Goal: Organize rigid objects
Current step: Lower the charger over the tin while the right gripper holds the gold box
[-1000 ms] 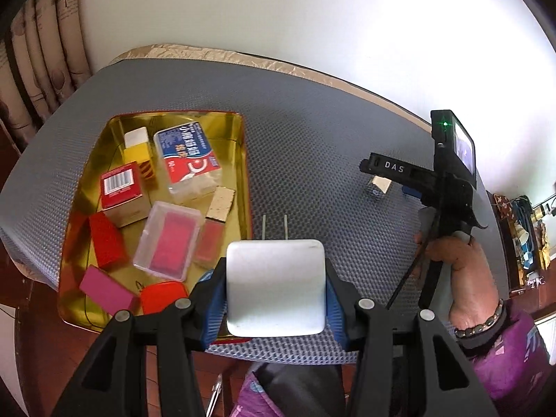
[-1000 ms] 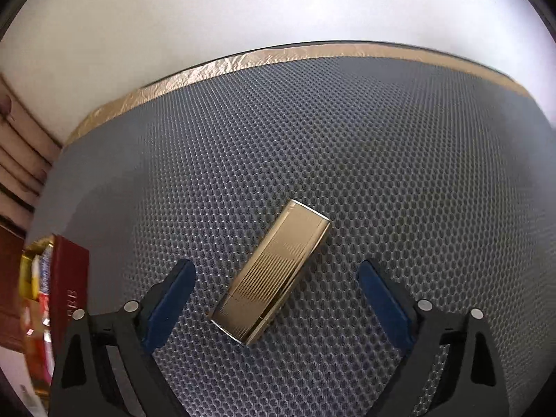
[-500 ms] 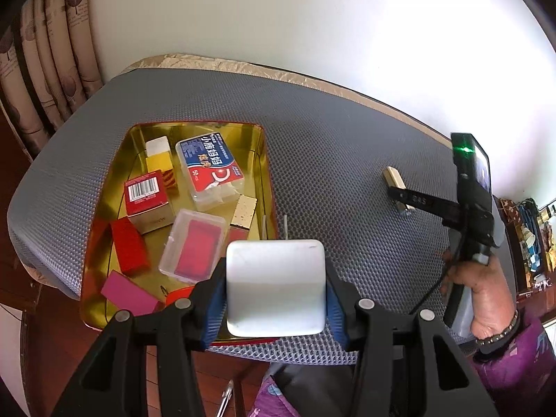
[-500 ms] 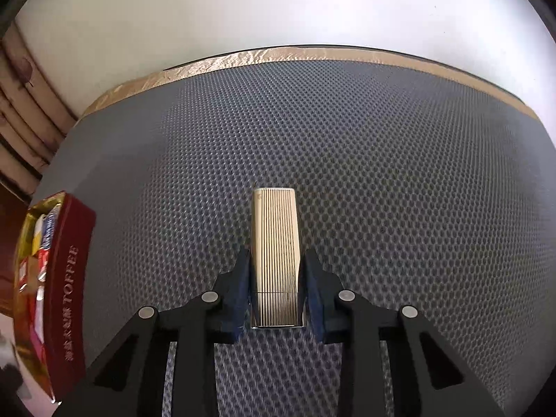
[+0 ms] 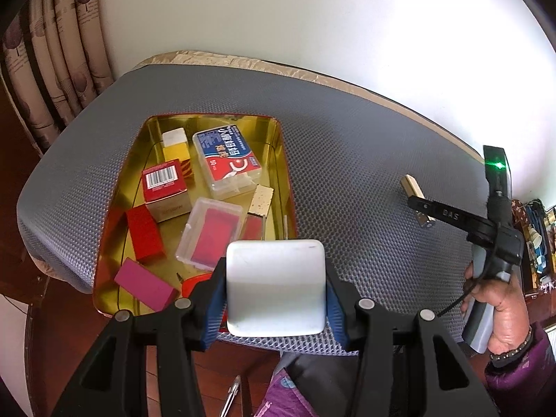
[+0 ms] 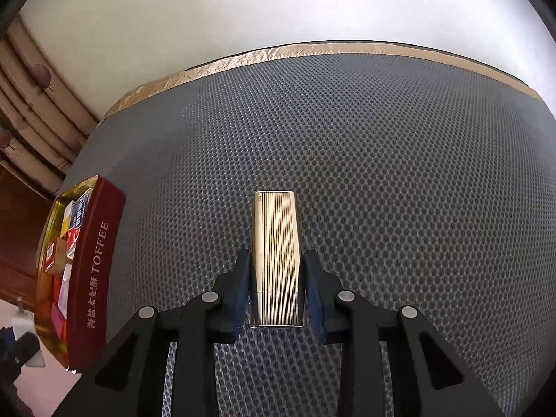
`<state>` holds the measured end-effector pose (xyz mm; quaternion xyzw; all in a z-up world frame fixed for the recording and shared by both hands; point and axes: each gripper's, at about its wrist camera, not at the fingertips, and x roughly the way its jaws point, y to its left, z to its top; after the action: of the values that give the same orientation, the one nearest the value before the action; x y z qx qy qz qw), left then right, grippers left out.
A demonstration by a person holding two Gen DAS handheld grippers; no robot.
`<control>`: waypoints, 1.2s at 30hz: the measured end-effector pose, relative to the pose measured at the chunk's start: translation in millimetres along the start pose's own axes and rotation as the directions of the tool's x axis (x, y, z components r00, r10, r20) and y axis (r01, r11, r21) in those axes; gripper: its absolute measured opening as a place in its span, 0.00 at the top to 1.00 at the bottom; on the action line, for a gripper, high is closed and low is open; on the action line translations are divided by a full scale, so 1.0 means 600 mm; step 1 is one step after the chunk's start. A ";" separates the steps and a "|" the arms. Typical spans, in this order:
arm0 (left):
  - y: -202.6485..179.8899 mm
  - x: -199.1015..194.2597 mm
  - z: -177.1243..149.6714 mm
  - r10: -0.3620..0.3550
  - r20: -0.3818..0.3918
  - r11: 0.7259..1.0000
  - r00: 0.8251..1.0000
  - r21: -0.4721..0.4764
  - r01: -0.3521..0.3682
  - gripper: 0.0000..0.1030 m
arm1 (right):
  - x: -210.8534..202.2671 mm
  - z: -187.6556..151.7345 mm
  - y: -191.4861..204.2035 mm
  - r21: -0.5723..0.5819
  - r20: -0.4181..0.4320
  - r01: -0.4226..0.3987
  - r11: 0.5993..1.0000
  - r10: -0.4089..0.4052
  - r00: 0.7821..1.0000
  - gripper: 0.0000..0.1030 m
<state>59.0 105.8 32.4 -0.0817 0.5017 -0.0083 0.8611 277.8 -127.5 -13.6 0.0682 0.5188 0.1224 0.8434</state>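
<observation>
Right hand-held gripper [image 6: 277, 288] clamps gold lighter [image 6: 276, 257]

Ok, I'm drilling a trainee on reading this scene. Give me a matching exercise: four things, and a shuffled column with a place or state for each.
Things:
1. white charger
2. gold ribbed lighter
3. blue-labelled clear box
4. magenta block

Places or states:
A. lying at the near end of the gold tin
B. clamped in the left gripper
C. lying at the far end of the tin
D. between the fingers of the right gripper, over the grey mat

Pairs: 1-B, 2-D, 3-C, 4-A
</observation>
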 end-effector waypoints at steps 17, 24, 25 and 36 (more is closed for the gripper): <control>0.119 -0.048 0.008 0.097 0.056 0.985 0.994 -0.149 -0.088 0.51 | -0.064 -0.037 -0.060 0.051 -0.008 -0.086 0.995 0.086 0.996 0.72; 0.152 -0.047 0.009 0.160 0.048 0.975 0.986 -0.161 -0.151 0.51 | -0.097 -0.053 -0.101 0.078 -0.009 -0.136 0.988 0.137 0.991 0.72; 0.150 -0.045 0.010 0.155 0.041 0.977 0.987 -0.155 -0.147 0.51 | -0.105 -0.056 -0.107 0.081 -0.007 -0.141 0.987 0.142 0.990 0.72; 0.118 0.051 0.024 0.130 -0.049 0.986 0.990 -0.099 -0.134 0.51 | -0.168 -0.079 -0.141 0.082 0.014 -0.178 0.981 0.177 0.984 0.72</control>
<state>81.9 174.5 2.6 -0.0920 0.5240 0.0726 0.8436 203.5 -237.0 30.8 0.1494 0.5123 0.1753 0.8273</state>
